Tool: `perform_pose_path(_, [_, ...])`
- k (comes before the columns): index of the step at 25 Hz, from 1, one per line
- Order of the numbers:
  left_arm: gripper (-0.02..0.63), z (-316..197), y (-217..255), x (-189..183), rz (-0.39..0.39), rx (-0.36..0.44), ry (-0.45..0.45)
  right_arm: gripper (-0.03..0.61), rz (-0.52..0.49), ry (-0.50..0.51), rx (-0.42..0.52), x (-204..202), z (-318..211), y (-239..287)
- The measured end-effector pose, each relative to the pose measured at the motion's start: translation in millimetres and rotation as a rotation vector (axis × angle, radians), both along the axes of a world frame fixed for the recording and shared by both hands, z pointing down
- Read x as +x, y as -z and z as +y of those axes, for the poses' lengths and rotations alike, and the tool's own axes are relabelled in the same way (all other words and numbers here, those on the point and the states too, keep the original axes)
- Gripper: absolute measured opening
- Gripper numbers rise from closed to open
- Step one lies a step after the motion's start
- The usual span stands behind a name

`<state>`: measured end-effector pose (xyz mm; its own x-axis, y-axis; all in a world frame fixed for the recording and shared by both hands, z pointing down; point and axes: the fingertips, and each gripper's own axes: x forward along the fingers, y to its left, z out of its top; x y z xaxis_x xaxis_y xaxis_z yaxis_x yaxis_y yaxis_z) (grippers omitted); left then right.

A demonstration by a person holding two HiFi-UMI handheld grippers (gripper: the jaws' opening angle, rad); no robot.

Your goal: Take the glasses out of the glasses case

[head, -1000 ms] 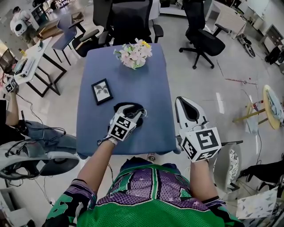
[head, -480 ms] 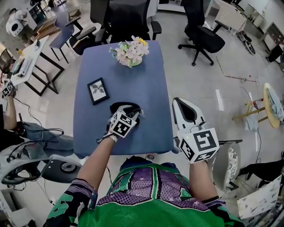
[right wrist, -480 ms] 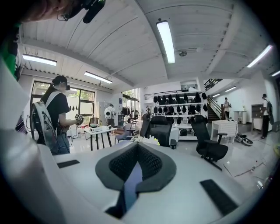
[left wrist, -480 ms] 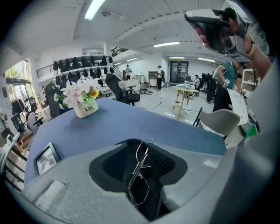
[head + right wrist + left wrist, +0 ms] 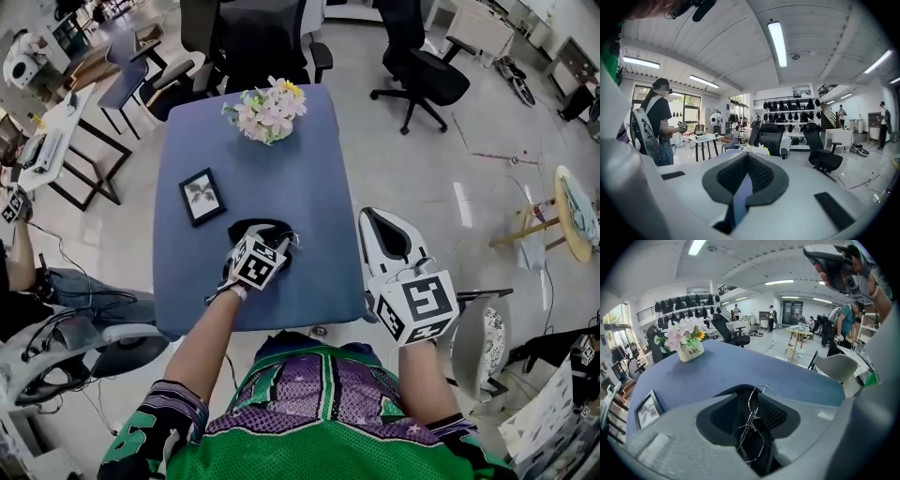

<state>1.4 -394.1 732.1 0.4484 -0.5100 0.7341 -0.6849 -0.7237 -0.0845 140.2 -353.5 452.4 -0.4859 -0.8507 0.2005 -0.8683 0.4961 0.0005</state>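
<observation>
The black glasses case (image 5: 246,231) lies open on the blue table (image 5: 319,187), near its front edge. My left gripper (image 5: 275,242) points steeply down into the case. In the left gripper view, thin wire-rimmed glasses (image 5: 751,434) stand in the gap between the jaws of the left gripper (image 5: 747,392), over the case's dark inside (image 5: 723,418). The jaws are closing, and the pads do not press on the wire. My right gripper (image 5: 373,217) hovers off the table's right edge. In its own view the right gripper (image 5: 747,155) has its tips together and holds nothing.
A vase of flowers (image 5: 264,112) stands at the table's far end and a small picture frame (image 5: 202,195) lies left of the case. Office chairs (image 5: 253,37) stand beyond the table, a white chair (image 5: 483,342) to my right. People stand at desks in the background.
My left gripper has sunk lower over the case and tipped further down. The right gripper has kept its place beside the table.
</observation>
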Motion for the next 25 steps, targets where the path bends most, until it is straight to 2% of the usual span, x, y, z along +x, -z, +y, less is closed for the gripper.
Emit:
perform_pose_path(6, [0.125,2,-6,1,-0.026,-0.019,-0.012,0.002,0.014,-0.008,-0.005,0,1,-3])
perform_pose_path(11, [0.074,3,-6,3,-0.038,-0.021,-0.027,0.002,0.017,-0.008,-0.005,-1,4,-3])
perform_pose_path(25, [0.049,-4,-12,0,-0.064,-0.094,0.009,0.002,0.018,-0.012,-0.005,3,5,-1])
